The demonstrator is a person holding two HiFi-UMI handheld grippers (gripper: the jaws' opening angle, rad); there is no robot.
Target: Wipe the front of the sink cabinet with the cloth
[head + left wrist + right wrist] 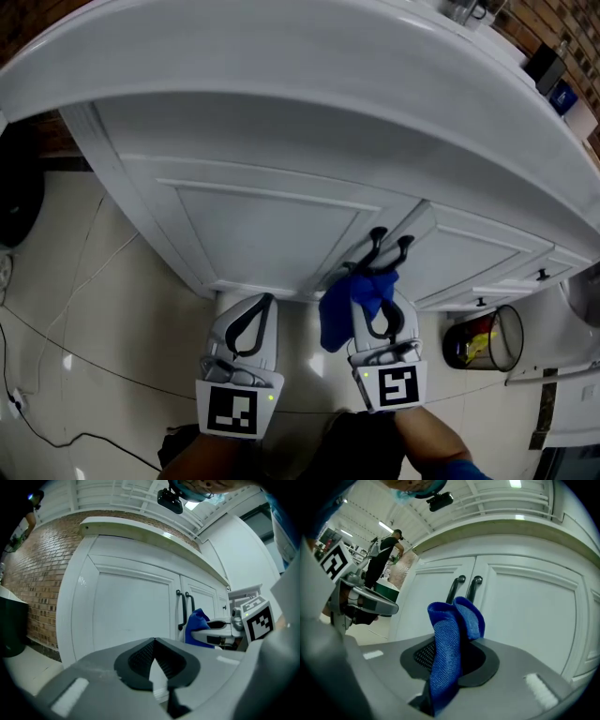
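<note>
Right tongs (451, 641) squeezed tight on blue cloth (447, 653). Cloth pokes out past tips, folded over, rest hangs down between both tongs. Two black handles (464, 588) straight ahead of right tongs, close to cloth; cannot tell if cloth touches them. White cabinet door (272, 234) in front of left tongs (153, 640). Left tongs closed, tips together, nothing in between, not touching door. Left tongs side by side with right tongs, near each other. Wire bin (487, 339) off to right of right tongs. Sink top (309, 66) above both.
</note>
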